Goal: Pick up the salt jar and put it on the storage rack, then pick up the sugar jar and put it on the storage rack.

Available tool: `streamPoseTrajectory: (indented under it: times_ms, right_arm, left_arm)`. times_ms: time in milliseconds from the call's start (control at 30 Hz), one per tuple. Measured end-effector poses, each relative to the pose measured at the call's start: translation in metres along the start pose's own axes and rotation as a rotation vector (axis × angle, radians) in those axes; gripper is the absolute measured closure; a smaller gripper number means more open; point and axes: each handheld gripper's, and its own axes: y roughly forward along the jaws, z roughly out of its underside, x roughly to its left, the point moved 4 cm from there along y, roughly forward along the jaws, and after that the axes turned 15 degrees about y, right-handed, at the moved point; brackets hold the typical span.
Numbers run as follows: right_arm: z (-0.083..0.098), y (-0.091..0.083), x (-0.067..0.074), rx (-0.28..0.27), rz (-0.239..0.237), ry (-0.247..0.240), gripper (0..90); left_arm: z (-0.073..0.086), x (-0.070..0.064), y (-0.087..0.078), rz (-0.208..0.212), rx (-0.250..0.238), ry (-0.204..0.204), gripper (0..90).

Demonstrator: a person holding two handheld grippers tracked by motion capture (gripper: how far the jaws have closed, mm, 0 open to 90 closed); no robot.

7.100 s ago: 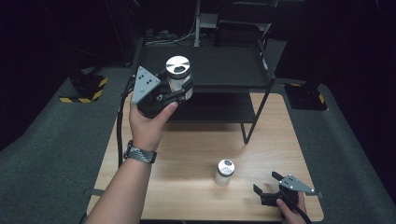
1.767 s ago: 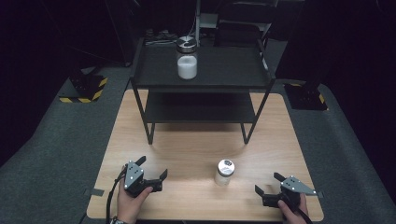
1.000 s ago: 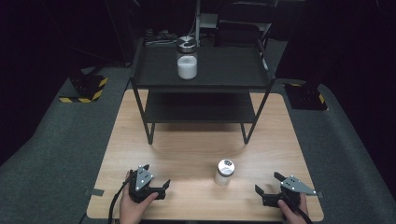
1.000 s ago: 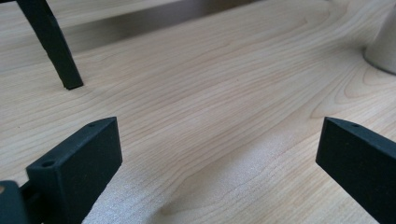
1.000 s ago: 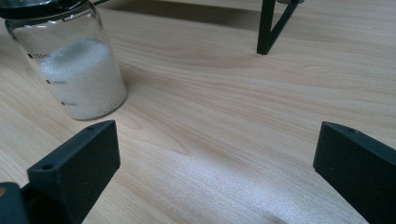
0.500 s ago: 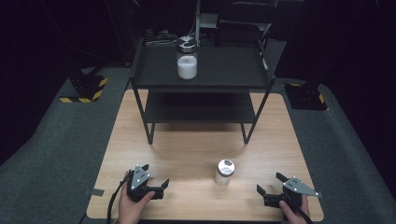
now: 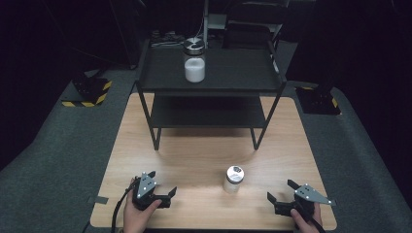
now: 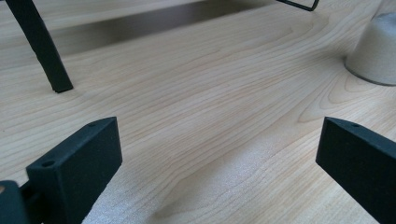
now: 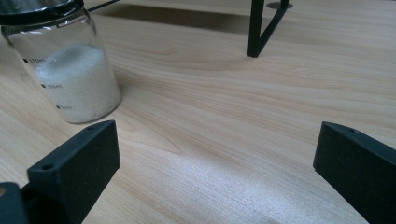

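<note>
Resting low on the wooden table (image 7: 194, 155), left gripper (image 7: 163, 193) and right gripper (image 7: 278, 192) both gape wide, holding nothing. Small jar (image 7: 233, 179) of white powder stands upright between them, touching neither; second jar (image 7: 194, 59) tops the black shelf (image 7: 243, 73).

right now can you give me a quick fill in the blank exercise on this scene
1. One jar stands on the ____ tier of the black shelf.
2. The other jar stands on the table ____ the two tools.
3. Both the left tool and the right tool have their jaws ____.
4. Each jar holds a ____ powder.

Missing words: top; between; open; white
</note>
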Motion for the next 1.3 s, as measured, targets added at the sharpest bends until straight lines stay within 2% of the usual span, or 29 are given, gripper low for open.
streamPoseTrajectory:
  times_ms: [133,300,500,633,800,933,1100,1300]
  right_arm:
    - [0.001,-0.001,0.000,-0.003,0.004,0.009,0.3]
    - [-0.002,0.001,-0.001,0.014,0.008,0.017,0.3]
    - [-0.003,0.003,-0.003,0.003,-0.005,0.027,0.4]
    - [-0.008,-0.001,0.000,-0.003,-0.019,0.008,0.3]
    - [-0.022,-0.007,0.007,-0.029,-0.033,-0.008,0.2]
    - [-0.039,-0.010,0.015,-0.056,-0.070,-0.037,0.2]
    - [-0.052,0.000,0.026,-0.070,-0.109,-0.053,0.2]
    - [-0.050,0.020,0.039,-0.050,-0.151,-0.063,0.3]
  left_arm:
    - [-0.001,0.000,0.001,0.004,0.010,0.000,0.6]
    - [0.000,-0.001,-0.001,0.007,-0.004,0.015,0.6]
    - [0.001,0.004,-0.001,0.034,-0.003,0.014,0.6]
    - [0.001,0.005,0.000,0.031,-0.001,0.005,0.6]
    - [0.001,0.005,0.000,0.027,-0.004,0.015,0.6]
    - [0.002,0.006,0.000,0.031,-0.007,0.015,0.6]
    - [0.002,0.006,-0.001,0.034,-0.012,0.026,0.6]
    - [0.002,0.006,-0.001,0.033,-0.011,0.024,0.6]
